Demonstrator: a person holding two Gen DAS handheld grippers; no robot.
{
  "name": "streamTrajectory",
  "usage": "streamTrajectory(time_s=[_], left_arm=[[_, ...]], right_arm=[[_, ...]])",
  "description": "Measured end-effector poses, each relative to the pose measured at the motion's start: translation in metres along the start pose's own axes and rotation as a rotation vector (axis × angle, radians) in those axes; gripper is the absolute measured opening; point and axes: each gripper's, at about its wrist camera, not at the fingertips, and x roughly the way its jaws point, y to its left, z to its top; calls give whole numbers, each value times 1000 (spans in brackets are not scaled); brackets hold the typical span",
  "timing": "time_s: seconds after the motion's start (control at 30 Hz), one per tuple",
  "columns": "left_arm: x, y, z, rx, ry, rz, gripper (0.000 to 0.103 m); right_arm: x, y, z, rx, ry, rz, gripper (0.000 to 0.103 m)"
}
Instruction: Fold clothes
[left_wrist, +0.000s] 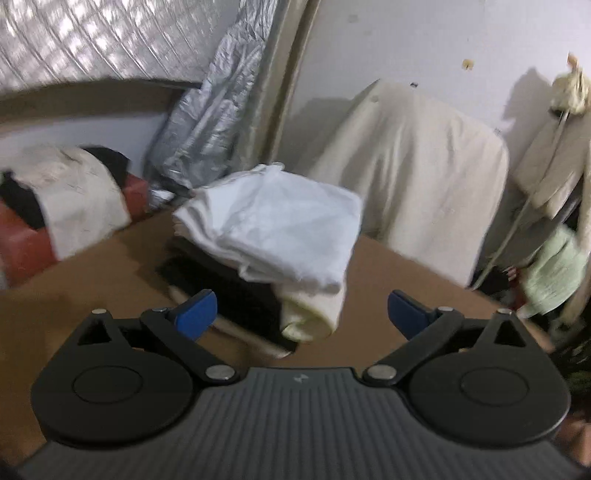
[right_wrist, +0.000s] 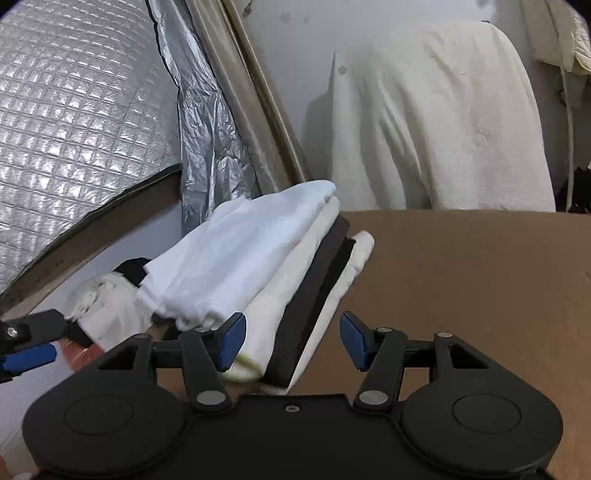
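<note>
Stack of folded clothes (left_wrist: 273, 236), white on top, dark beneath; jaws of both grippers spread, empty.

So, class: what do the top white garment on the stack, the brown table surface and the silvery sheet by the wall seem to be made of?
White garment: probably a soft woven or knit cloth, matte; it creases and folds limply.
Table surface: looks like cardboard or fibreboard, flat matte brown.
Silvery sheet: likely foil-faced quilted insulation; shiny gridded squares.

Both wrist views look down, close, sharing the folded stack (left_wrist: 273, 225) (right_wrist: 236, 258).
</note>
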Motion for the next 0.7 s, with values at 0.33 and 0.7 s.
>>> streamTrajectory(time_s=[0.33, 0.7], left_arm=[[-58, -29, -42, 92, 56, 173, 101], [-81, -19, -73, 83, 141, 225, 103]], right_arm=[[-87, 4, -35, 89, -12, -34, 66], [-119, 16, -68, -41, 61, -129, 67]])
